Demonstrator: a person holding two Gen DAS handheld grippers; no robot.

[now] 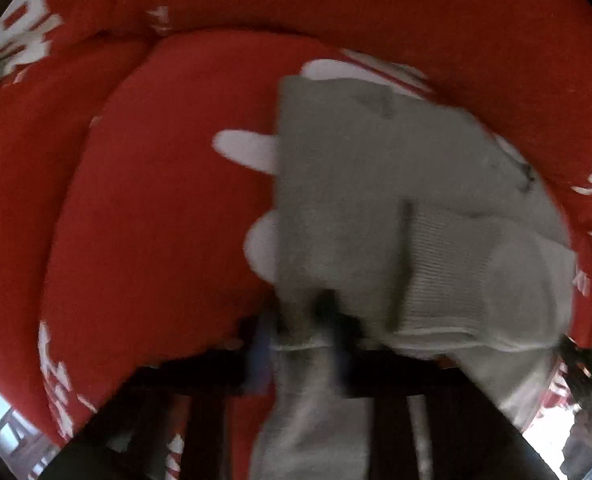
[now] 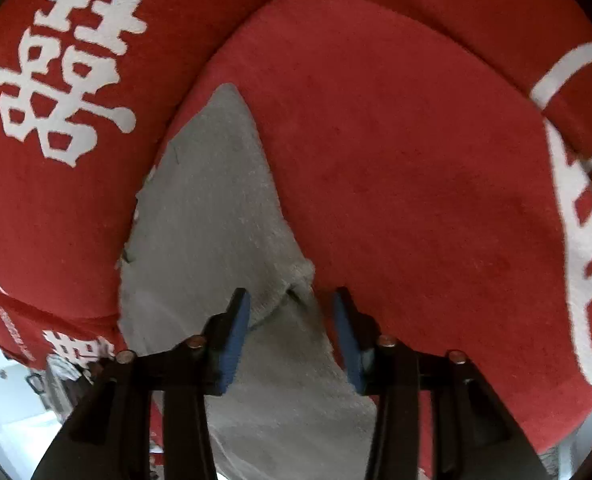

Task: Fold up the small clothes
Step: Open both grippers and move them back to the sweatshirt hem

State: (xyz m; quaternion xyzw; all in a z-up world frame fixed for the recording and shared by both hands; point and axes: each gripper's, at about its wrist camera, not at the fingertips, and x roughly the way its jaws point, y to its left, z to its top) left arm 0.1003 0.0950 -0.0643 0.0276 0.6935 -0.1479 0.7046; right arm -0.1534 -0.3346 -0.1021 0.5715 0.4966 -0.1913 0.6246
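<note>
On the red cushion (image 2: 396, 140), the grey garment (image 2: 200, 200) lies within the right hand-held gripper (image 2: 291, 296), seemingly released.

Red cushions (image 2: 396, 152) with white printed characters (seat pads); pale floor (image 2: 12, 412) beyond edge.

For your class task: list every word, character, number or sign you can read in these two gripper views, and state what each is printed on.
"囍", white, clearly readable on the red cushion, upper left in the right wrist view.
Other white characters on the red cushion cover at the right edge and lower left are cut off or distorted: not readable.
White print in the left wrist view is blurred: not readable.
The grey garment shows no text.
</note>
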